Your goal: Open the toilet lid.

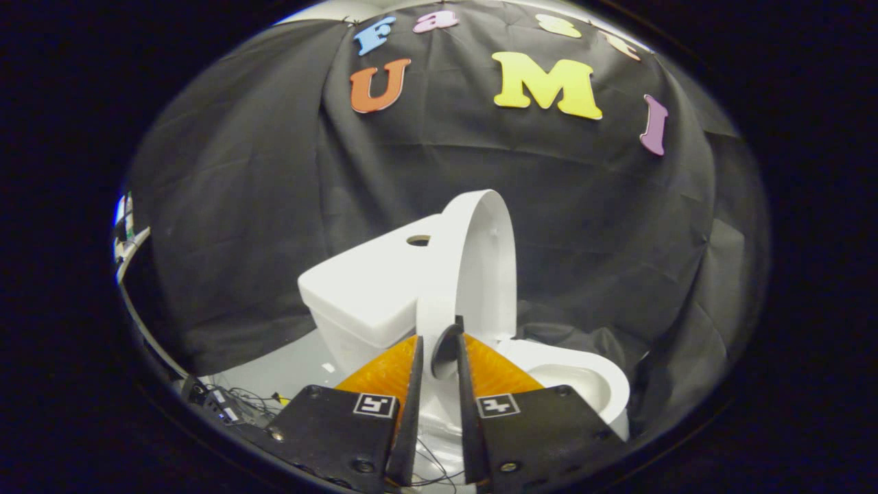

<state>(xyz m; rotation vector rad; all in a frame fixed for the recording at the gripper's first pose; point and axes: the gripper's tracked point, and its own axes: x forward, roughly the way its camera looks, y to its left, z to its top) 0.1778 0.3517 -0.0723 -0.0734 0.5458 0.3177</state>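
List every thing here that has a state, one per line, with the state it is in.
toilet lid: raised, standing about upright, its edge between the jaws.
gripper: jaws nearly closed around the lid's edge; whether both press on it cannot be told.
toilet bowl: uncovered, rim and inside in view beyond the right finger.
toilet tank: cover on, a round hole in its top, just behind the lid.
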